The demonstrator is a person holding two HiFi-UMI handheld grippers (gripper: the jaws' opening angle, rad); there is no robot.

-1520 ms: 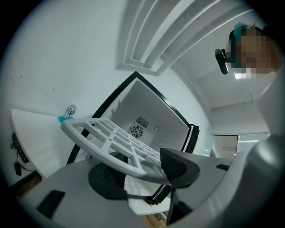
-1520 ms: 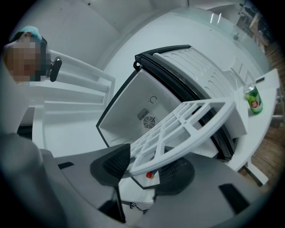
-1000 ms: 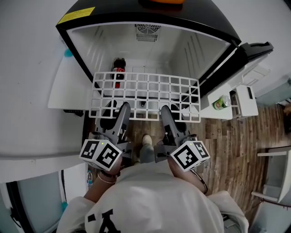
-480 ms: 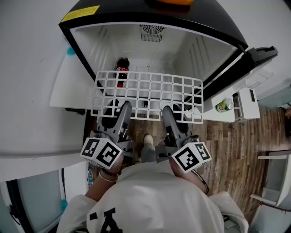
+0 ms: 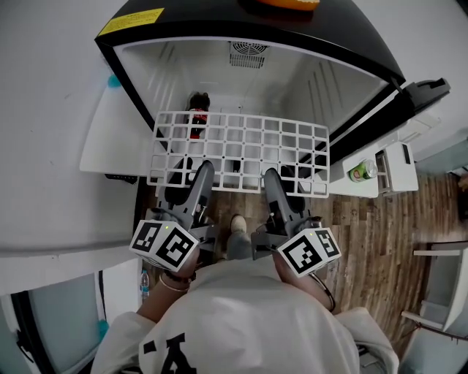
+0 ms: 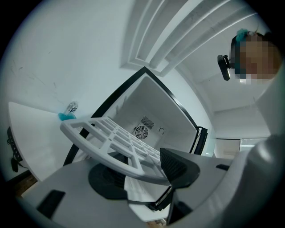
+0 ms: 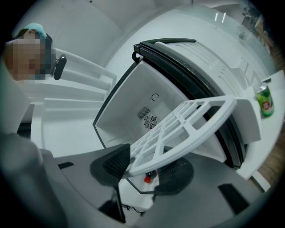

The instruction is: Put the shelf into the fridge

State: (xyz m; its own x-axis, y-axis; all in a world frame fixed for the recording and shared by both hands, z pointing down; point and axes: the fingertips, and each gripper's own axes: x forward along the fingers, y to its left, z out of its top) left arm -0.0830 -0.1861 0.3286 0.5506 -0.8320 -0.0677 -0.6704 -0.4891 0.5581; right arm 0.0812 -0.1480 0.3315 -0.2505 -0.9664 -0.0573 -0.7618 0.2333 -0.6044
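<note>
The left claw (image 5: 199, 175) and right claw (image 5: 273, 181) each grip the near edge of the white shelf (image 5: 241, 146). It is held level at the open fridge (image 5: 292, 73), where a bottle (image 5: 197, 102) stands inside.

Legible text, brands, numbers: none. Yellow label (image 5: 132, 23) on the black top of the fridge (image 5: 219, 13), print too small to read; red label on the dark bottle (image 5: 196, 117) inside the fridge, brand not readable; green can (image 5: 359, 171) at the open fridge door, lettering not readable. Two marker cubes, left (image 5: 164, 245) and right (image 5: 308, 250), carry black-and-white square code patterns without letters or digits; black print (image 5: 170, 354) on the person's white shirt is only partly in view, and no word can be made out.
</note>
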